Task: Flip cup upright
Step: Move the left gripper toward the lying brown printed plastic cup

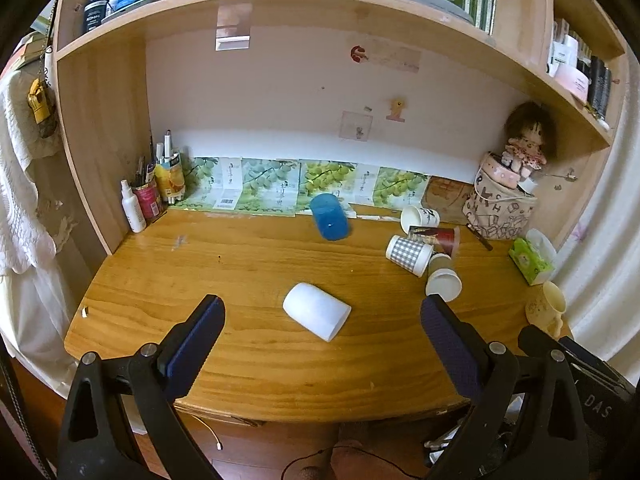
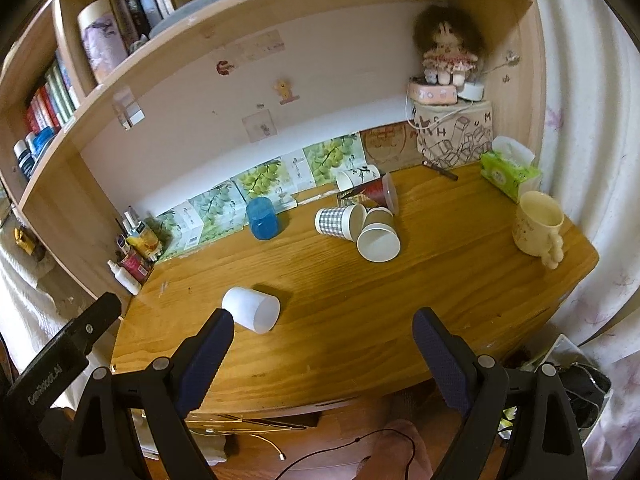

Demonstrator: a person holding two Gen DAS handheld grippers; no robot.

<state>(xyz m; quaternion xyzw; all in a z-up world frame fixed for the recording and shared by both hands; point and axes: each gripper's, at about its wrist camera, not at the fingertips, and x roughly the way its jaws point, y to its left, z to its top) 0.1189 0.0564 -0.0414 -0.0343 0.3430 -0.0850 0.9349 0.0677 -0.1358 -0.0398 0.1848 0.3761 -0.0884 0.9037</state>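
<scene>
White cup (image 1: 317,311): on its side on the table (image 1: 240,360), well in front of the blue cup (image 1: 329,216), mouth toward me.
Left tongs (image 1: 322,334): I've got them wide, empty, straddling it for the grab.
Right tongs (image 2: 323,340): wide, empty, cup off their left finger.

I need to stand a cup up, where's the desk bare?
Bare wood lies left of the white cup, toward the spray bottle, and between the paper cups and the cream mug. It is crowded around those paper cups.

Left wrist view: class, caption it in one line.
Open left gripper hovers over a white cup lying on its side.
</scene>
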